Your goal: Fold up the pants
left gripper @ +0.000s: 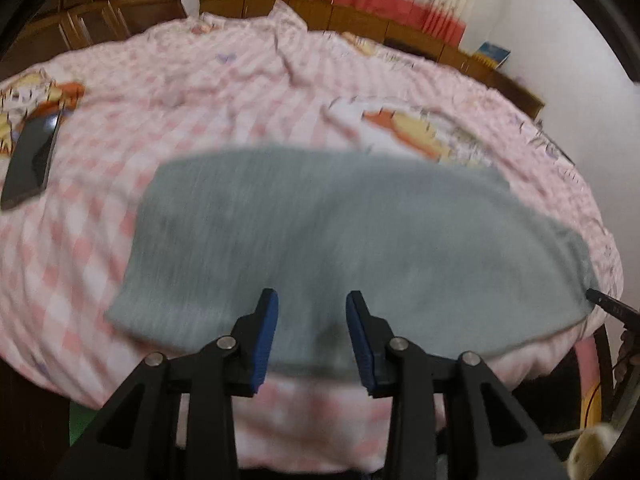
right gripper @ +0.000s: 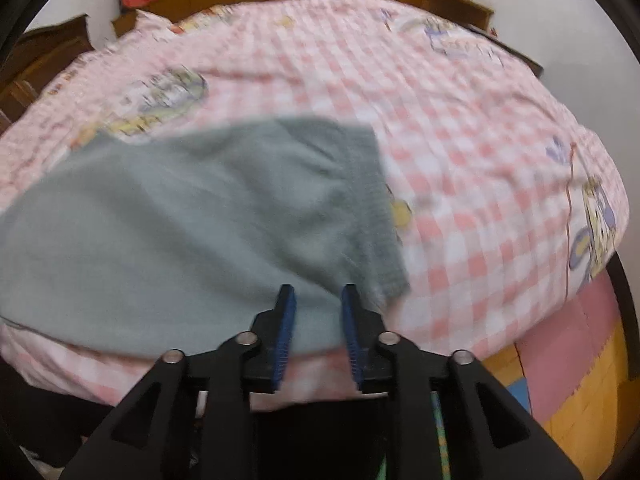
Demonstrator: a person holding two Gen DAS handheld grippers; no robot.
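Grey pants (left gripper: 340,240) lie flat on the pink checked bed, folded into a wide band along the near edge. My left gripper (left gripper: 312,300) is open, its blue pads (left gripper: 269,332) over the near edge of the pants, holding nothing. In the right wrist view the pants (right gripper: 180,216) fill the left half, with the ribbed waistband (right gripper: 380,208) at their right end. My right gripper (right gripper: 317,292) is open over the near edge close to the waistband, holding nothing. Both views are motion-blurred.
A dark phone (left gripper: 30,160) lies on the bed at the left. A wooden headboard (left gripper: 360,20) and curtains stand beyond the bed. Coloured floor mats (right gripper: 572,360) show at the right of the bed edge.
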